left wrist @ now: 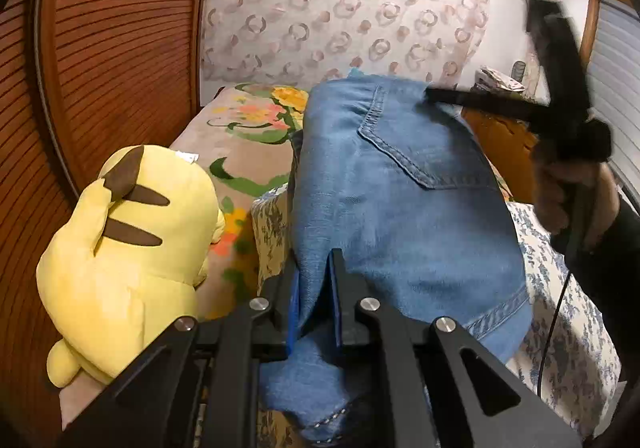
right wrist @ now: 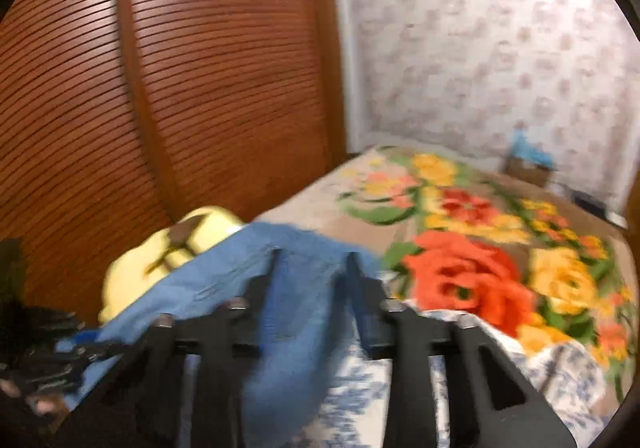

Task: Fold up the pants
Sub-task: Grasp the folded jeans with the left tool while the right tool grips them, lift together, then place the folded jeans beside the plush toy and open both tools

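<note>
The blue denim pants [left wrist: 400,199] are lifted off the bed, back pocket facing me. My left gripper [left wrist: 314,260] is shut on a fold of the pants near the waistband. In the left wrist view the right gripper [left wrist: 436,93] reaches in from the right, held by a hand, with its fingers at the pants' upper edge. In the blurred right wrist view the right gripper [right wrist: 314,256] has its jaws apart with the denim [right wrist: 288,288] lying between and under them.
A yellow plush toy [left wrist: 132,248] lies on the bed at left, beside a brown slatted wardrobe [left wrist: 100,47]. A floral blanket [right wrist: 480,248] and a blue-patterned white sheet [left wrist: 560,308] cover the bed. Patterned wall behind.
</note>
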